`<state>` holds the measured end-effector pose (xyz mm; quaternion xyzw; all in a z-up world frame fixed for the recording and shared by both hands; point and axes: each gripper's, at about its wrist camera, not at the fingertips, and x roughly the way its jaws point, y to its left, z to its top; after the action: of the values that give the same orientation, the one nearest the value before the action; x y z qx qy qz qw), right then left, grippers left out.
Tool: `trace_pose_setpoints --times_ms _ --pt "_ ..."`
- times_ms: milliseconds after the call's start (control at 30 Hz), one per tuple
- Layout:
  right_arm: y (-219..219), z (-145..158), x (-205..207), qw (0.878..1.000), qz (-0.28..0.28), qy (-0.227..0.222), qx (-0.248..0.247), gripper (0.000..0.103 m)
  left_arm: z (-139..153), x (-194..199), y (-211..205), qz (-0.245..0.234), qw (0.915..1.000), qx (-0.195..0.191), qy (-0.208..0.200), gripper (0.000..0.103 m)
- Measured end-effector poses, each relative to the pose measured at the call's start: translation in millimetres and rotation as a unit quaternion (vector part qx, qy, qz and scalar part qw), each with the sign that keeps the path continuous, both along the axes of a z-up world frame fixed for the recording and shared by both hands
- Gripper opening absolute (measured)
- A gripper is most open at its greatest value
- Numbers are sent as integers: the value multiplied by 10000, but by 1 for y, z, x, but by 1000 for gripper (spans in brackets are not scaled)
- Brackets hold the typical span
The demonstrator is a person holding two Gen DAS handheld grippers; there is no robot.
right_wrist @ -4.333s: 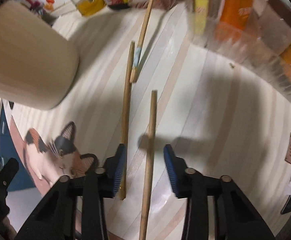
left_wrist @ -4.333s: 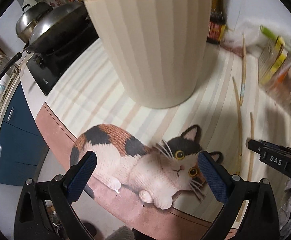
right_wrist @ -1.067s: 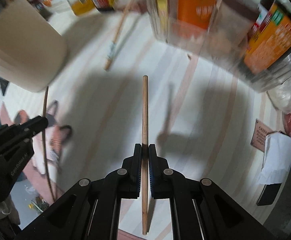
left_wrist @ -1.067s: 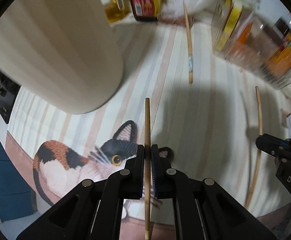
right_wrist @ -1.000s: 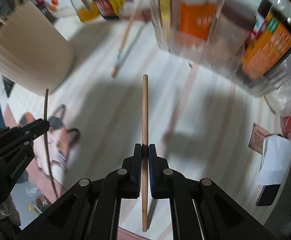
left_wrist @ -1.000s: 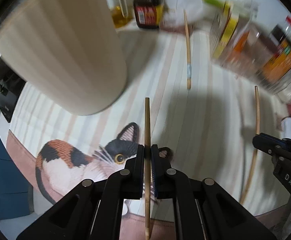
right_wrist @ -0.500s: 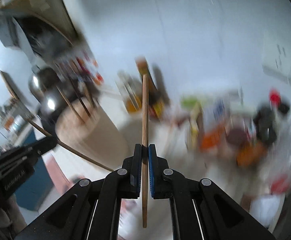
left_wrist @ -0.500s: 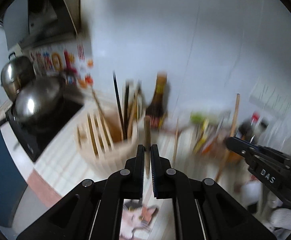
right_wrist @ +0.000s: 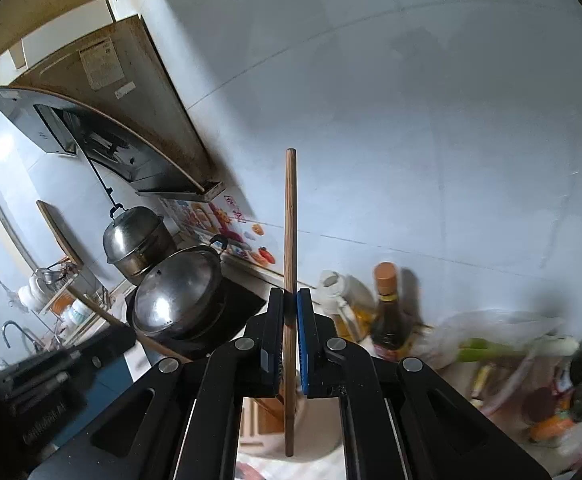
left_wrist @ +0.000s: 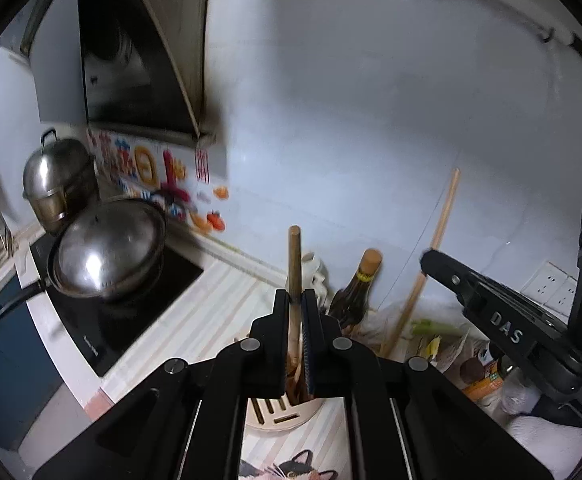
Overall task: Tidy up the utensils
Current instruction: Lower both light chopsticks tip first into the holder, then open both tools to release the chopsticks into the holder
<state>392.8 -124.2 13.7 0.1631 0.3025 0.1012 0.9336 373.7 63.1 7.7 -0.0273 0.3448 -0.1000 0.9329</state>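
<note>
My left gripper (left_wrist: pixel 297 300) is shut on a wooden chopstick (left_wrist: pixel 294 256) held upright, its lower end down among other sticks in the beige slotted utensil holder (left_wrist: pixel 279 414) just below. My right gripper (right_wrist: pixel 289 300) is shut on a second wooden chopstick (right_wrist: pixel 289 220), also upright, above the holder (right_wrist: pixel 263 416), whose rim shows between its fingers. The right gripper (left_wrist: pixel 491 312) with its chopstick (left_wrist: pixel 439 232) shows at the right of the left wrist view. The left gripper's chopstick (right_wrist: pixel 103 312) slants at the left of the right wrist view.
A lidded steel wok (left_wrist: pixel 107 248) and a steel pot (left_wrist: pixel 57 180) sit on the black hob (left_wrist: pixel 119 312) at left. A dark sauce bottle (left_wrist: pixel 355 292), an oil jug (right_wrist: pixel 343 304) and bagged groceries (right_wrist: pixel 511 344) stand along the white wall. A cat-print mat (left_wrist: pixel 287 468) covers the counter.
Both grippers have tilted up from facing the counter to facing the wall, turning their chopsticks upright. They have moved over the utensil holder, and the left chopstick's lower end has gone into it.
</note>
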Motion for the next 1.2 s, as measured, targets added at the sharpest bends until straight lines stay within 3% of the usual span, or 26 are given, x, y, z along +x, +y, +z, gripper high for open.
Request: trace_pose_setpoints --times_ms 233,600,867,1033,1067,1100,1133,1167,1200 --pt "28 -34 25 9999 59 47 -76 6 -29 15 6 45 9990 -76 438 4" --pt "37 -67 35 9986 229 415 -237 6 -54 21 5 -133 9949 -231 969 4" --pt "41 -76 31 9949 556 750 -387 7 -54 18 11 48 9920 -425 1191 9" --pt "36 -72 19 9944 573 777 -442 9 -47 8 16 263 9931 -367 1083 10" --pt "34 -71 16 9944 568 780 -442 10 -46 6 17 337 9932 -306 1070 18" --pt "32 -70 12 9944 561 783 -440 16 -45 2 18 418 9934 -242 1037 40" --pt "30 -70 7 9943 556 795 -452 20 -44 -1 20 498 9936 -189 993 54" --pt "28 -69 4 9942 554 802 -458 27 -44 -4 22 603 9938 -139 927 77" --pt "27 -69 -1 9939 548 805 -511 34 -43 -9 25 737 9938 -96 825 80"
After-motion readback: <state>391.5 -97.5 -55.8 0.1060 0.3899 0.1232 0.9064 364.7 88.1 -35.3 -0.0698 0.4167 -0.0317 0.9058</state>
